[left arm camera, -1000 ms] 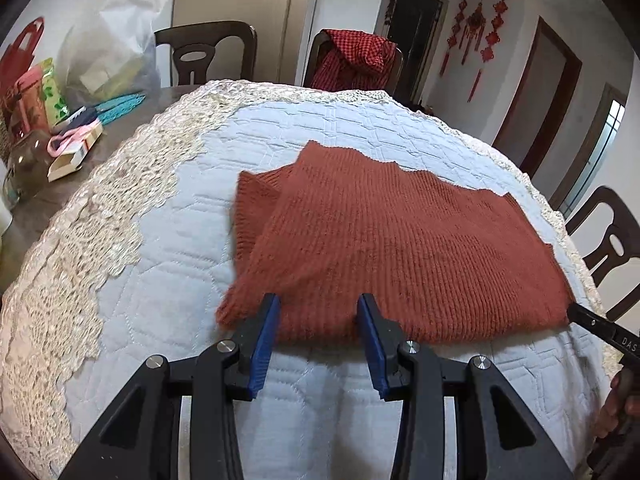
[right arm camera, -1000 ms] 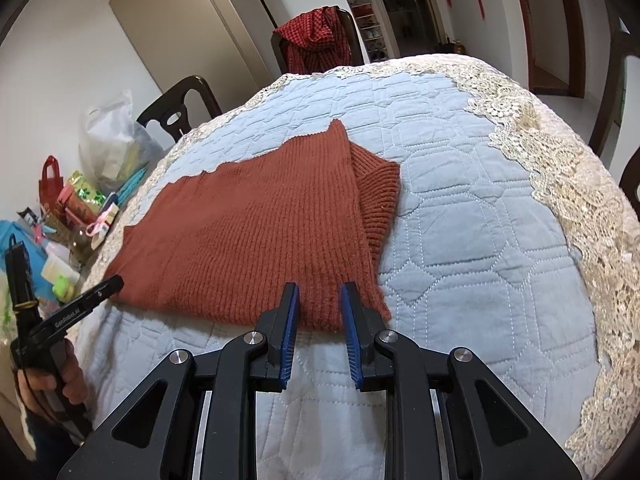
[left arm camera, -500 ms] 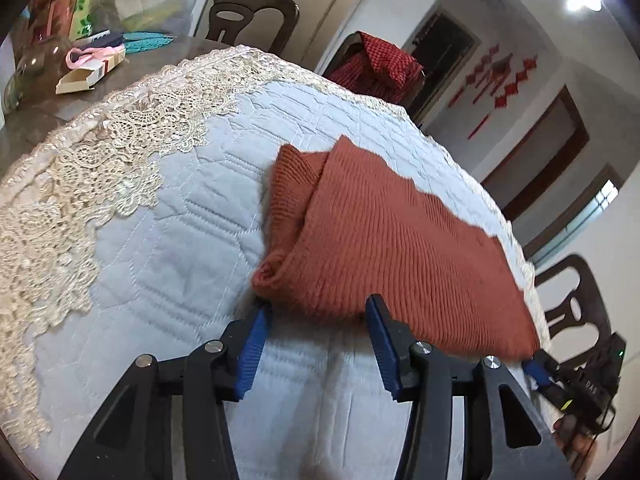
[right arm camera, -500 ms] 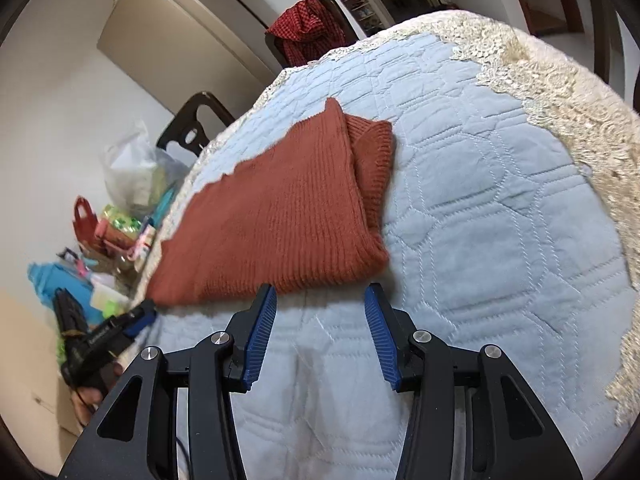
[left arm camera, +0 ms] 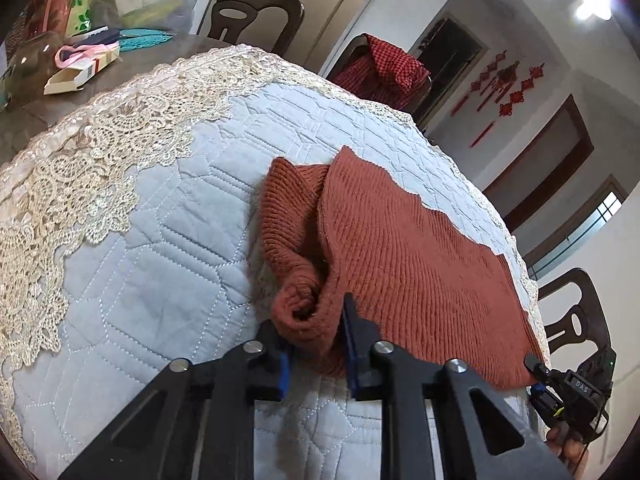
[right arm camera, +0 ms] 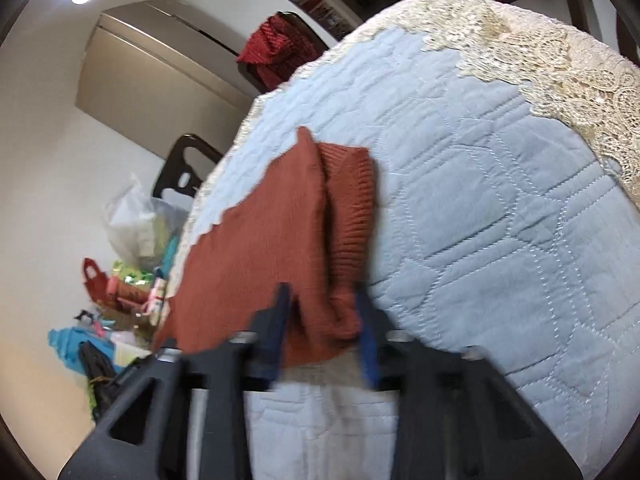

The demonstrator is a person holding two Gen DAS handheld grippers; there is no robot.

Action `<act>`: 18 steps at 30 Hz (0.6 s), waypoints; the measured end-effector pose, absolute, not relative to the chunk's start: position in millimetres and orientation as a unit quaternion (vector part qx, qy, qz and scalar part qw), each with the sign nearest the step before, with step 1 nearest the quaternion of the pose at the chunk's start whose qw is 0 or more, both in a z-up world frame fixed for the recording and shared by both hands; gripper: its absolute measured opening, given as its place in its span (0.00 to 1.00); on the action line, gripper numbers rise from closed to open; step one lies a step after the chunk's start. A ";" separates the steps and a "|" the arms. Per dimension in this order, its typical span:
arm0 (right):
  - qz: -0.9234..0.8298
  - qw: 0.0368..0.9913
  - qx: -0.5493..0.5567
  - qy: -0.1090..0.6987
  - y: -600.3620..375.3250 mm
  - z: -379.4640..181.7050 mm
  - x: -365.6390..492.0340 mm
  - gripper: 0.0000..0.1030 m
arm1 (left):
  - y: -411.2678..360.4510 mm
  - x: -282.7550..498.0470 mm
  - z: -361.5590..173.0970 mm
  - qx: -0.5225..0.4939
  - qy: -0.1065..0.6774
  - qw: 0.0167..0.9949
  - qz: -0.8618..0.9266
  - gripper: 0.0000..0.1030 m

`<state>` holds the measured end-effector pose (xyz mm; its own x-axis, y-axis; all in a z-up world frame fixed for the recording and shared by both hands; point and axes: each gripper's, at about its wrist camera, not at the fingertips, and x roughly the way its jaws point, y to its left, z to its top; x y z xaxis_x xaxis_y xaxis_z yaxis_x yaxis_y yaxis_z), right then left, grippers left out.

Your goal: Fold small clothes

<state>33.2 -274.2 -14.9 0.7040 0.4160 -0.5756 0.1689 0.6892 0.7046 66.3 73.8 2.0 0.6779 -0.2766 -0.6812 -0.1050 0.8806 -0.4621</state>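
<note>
1. Rust knit now sits between both sets of fingers; half a second ago each gripper stood spread just short of the sweater's (left arm camera: 404, 264) near edge, and now the left gripper (left arm camera: 316, 344) is clamped on its near-left corner, the cloth bunched into a roll there.
2. Right gripper (right arm camera: 324, 328) has the near-right corner between its fingers; that view is blurred, so I cannot tell whether it has fully closed.
3. Judgement: both near corners taken means the next fold (near edge lifted over to the far edge) is about to start.
4. Sweater lies on the quilt (left arm camera: 160, 264), already folded once, a sleeve tucked under at each end; ribbed, thick, soft, likely to sag between grips.
5. Quilt is pale blue, stitched in hexagons, with a cream lace border (left arm camera: 80, 168).
</note>
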 end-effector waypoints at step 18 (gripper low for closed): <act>0.099 0.837 0.370 0.390 -273.5 9.7 -55.7 0.15 | 79.3 -27.0 13.2 -0.245 0.414 0.869 -0.114 0.17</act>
